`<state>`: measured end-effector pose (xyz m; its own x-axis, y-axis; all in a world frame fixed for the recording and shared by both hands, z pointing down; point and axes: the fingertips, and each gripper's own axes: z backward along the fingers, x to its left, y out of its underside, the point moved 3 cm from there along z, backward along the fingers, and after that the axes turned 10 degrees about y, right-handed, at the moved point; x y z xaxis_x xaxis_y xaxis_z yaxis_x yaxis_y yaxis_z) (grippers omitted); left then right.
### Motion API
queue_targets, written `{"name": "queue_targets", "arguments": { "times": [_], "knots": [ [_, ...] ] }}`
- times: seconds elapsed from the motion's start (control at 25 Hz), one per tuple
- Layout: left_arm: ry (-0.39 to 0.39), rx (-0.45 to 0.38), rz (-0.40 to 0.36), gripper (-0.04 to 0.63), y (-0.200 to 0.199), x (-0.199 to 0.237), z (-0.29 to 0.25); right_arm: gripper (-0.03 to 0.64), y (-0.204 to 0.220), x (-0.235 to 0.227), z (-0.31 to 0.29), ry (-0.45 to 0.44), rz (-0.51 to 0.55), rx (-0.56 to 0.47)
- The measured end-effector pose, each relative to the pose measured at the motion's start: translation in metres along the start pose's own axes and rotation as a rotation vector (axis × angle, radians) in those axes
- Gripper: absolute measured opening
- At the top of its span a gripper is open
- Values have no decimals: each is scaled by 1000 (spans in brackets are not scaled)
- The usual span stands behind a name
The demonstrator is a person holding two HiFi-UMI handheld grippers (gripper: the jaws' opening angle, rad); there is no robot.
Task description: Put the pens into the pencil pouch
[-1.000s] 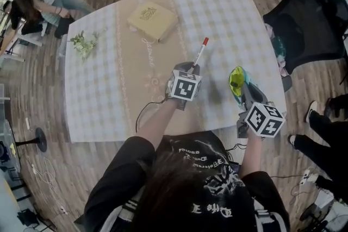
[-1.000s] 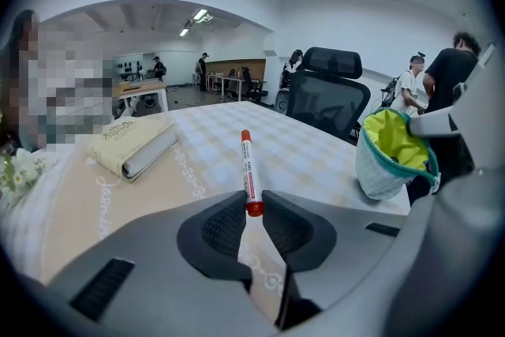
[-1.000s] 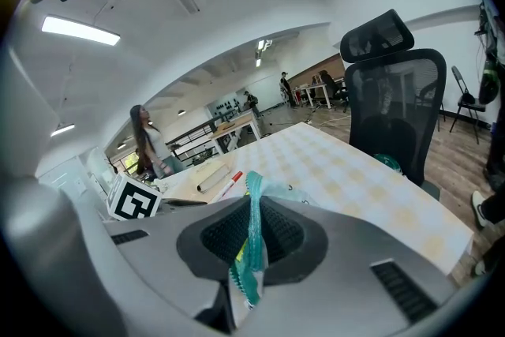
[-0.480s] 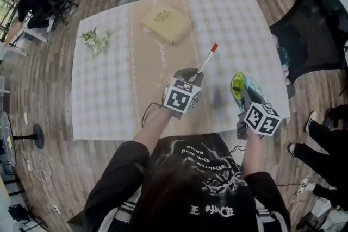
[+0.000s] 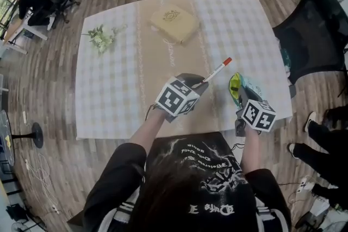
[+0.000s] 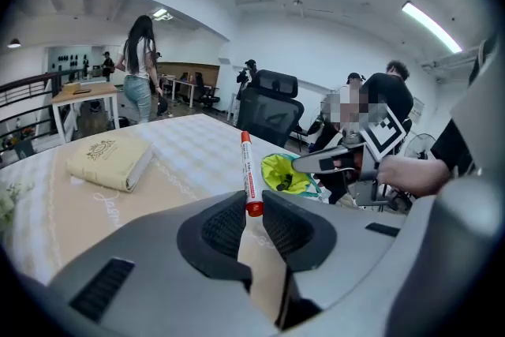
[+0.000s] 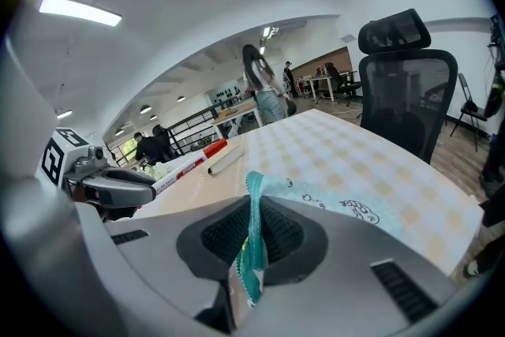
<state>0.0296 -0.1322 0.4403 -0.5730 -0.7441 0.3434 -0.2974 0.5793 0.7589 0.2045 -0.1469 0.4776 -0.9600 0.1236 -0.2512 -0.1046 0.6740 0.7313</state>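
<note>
A white pen with a red cap (image 5: 217, 70) sticks out of my left gripper (image 5: 200, 83), which is shut on its red tail end (image 6: 252, 205); the pen (image 6: 248, 168) is lifted off the table, cap angled towards the pouch. The teal pencil pouch with a lime-green lining (image 5: 238, 86) gapes open near the table's right front edge. My right gripper (image 5: 239, 97) is shut on the pouch's teal rim (image 7: 254, 237). In the right gripper view the held pen (image 7: 183, 162) hangs just left of the pouch, and a pale second pen (image 7: 226, 160) lies on the cloth beyond it.
A tan book (image 5: 174, 23) lies at the far middle of the checked tablecloth (image 5: 109, 89), with a flower sprig (image 5: 101, 38) at the far left. A black office chair (image 5: 312, 30) stands right of the table. People move about beyond the far edge.
My left gripper has risen and swung right with the pen, so the red cap now lies close to the pouch's mouth. The right gripper has shifted slightly with the pouch.
</note>
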Motion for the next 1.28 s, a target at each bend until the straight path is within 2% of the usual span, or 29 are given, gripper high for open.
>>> {"name": "queue_targets", "arguments": {
  "times": [0.28, 0.48, 0.72, 1.0, 1.16, 1.28],
  "knots": [
    [152, 131, -74, 83, 12, -15, 9, 40, -2, 18, -5, -21, 22, -6],
    [222, 243, -125, 83, 24, -21, 5, 40, -3, 20, -6, -25, 32, -3],
    [227, 364, -177, 83, 40, -18, -8, 40, -1, 20, -1, -42, 42, -5],
    [253, 399, -194, 83, 44, -26, -23, 40, 2, 26, 2, -68, 71, 2],
    [229, 413, -219, 83, 44, -26, -28, 40, 5, 30, 1, -81, 82, 6],
    [245, 421, -222, 83, 44, -32, -32, 40, 6, 33, 0, -91, 85, 5]
  ]
}}
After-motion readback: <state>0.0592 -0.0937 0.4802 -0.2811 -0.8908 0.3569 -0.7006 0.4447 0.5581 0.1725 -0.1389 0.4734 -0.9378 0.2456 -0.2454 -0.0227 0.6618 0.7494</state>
